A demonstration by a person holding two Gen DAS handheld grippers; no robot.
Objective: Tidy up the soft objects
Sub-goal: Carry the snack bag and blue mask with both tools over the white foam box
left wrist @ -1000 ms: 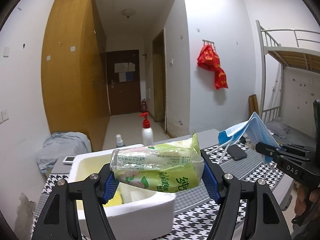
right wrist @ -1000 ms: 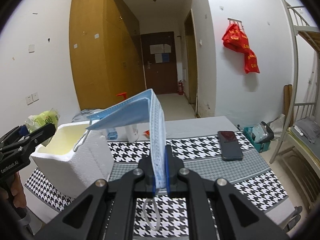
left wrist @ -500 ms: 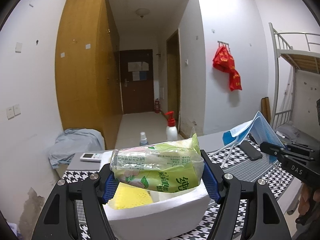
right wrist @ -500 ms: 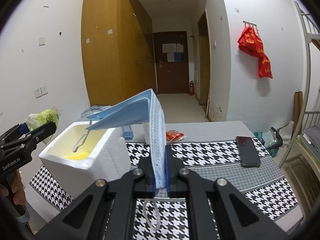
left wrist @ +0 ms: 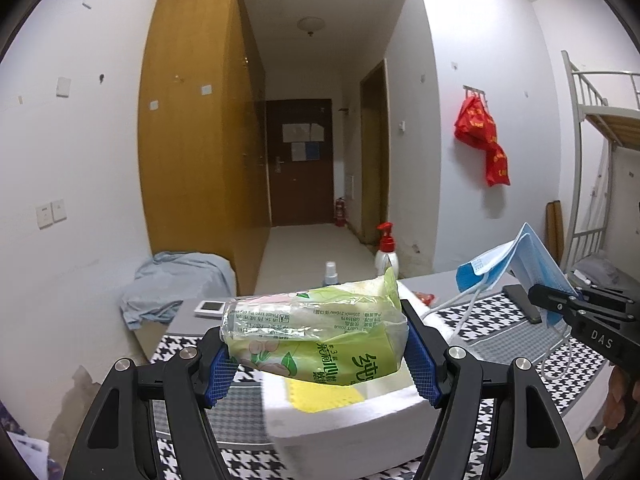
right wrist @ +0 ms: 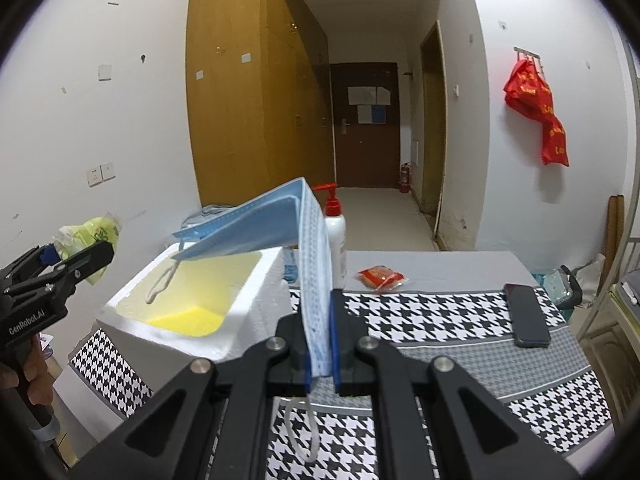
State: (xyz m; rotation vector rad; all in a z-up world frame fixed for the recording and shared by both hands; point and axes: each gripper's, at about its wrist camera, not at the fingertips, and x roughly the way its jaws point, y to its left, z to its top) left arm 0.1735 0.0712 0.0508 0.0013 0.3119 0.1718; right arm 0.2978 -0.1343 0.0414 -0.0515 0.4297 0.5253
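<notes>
My left gripper (left wrist: 316, 354) is shut on a green tissue pack (left wrist: 316, 338), its blue pads pressing both ends. The pack hangs just above the near rim of a white foam box (left wrist: 344, 428) with a yellow sponge (left wrist: 320, 394) inside. From the right wrist view the left gripper (right wrist: 76, 256) with the green pack (right wrist: 94, 236) sits left of the foam box (right wrist: 256, 320). My right gripper (right wrist: 320, 344) is shut on a folded stack of blue face masks (right wrist: 280, 224), which leans over the box's opening. An ear loop (right wrist: 164, 280) dangles into the box.
The table (right wrist: 440, 320) wears a black-and-white houndstooth cloth. On it lie a black phone (right wrist: 528, 316) and a red packet (right wrist: 380, 276). A red-pump bottle (right wrist: 334, 232) and a small spray bottle (left wrist: 330, 274) stand behind the box. A bunk bed frame (left wrist: 592, 128) is at right.
Both grippers have moved across the table toward the foam box, still holding their loads. The box is closer and more central in both views; the masks now overhang its opening.
</notes>
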